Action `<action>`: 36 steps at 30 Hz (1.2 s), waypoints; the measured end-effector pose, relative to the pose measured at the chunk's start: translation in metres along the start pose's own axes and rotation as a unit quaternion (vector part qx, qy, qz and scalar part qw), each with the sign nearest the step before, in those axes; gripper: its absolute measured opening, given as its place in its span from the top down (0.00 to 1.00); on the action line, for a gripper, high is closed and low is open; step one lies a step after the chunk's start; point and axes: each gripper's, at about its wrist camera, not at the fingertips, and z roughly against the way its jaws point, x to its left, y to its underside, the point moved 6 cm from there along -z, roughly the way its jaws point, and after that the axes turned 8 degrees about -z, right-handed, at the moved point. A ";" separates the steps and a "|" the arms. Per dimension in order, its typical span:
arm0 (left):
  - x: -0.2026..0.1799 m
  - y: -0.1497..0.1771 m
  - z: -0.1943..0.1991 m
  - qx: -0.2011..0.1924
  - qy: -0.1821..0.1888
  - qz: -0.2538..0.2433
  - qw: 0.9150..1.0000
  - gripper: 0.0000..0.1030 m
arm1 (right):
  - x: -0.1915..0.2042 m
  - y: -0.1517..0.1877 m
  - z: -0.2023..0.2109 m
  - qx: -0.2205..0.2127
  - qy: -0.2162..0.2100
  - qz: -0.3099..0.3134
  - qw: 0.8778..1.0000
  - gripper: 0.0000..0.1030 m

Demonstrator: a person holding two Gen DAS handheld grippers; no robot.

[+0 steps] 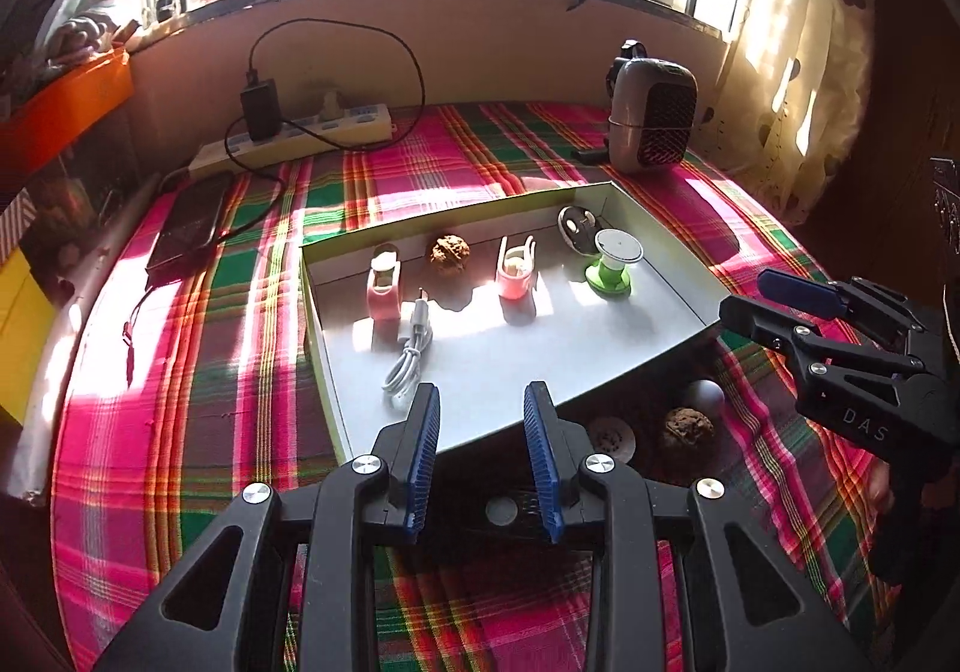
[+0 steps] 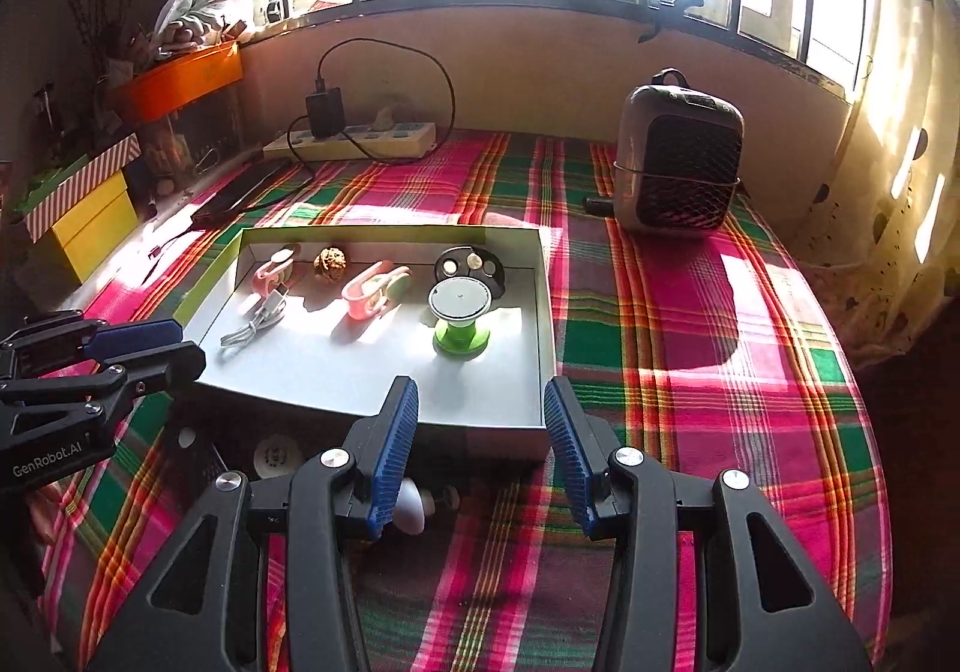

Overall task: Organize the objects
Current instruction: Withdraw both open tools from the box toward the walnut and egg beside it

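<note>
"DAS" legible on right gripper [image 1: 774,300] body, "GenRobot.AI" on left gripper [image 2: 162,351]. Both sets of jaws parted, nothing between them. White tray [image 2: 543,324] just ahead of both, holding coiled cable [image 2: 255,324], two pink clips [image 1: 384,285], walnut [image 1: 449,252], green stand [image 2: 460,315], dark round piece [image 2: 468,267]. Second walnut [image 1: 687,429] and pale ball [image 1: 705,396], possibly an egg, outside near tray's front wall on plaid cloth [image 2: 690,342].

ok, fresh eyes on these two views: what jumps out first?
The loud pink-green plaid cloth over the whole table, under a sunlit barred window. At its centre sits a shallow white tray holding a green-based stand, two pink clips, a walnut and a coiled white cable. Both tongs, left and right, stand open and empty at the tray's near edge.
</note>
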 end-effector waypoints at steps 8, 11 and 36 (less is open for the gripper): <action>0.006 0.040 0.014 0.006 -0.004 0.026 1.000 0.68 | -0.014 0.017 0.010 0.000 0.001 -0.016 1.000 0.56; 0.011 0.054 0.014 0.009 0.016 0.064 0.998 0.68 | -0.011 0.023 0.015 0.001 -0.013 -0.010 1.000 0.56; -0.004 0.070 -0.001 0.023 0.066 0.087 0.994 0.67 | 0.060 0.072 0.016 0.043 -0.128 0.068 0.989 0.56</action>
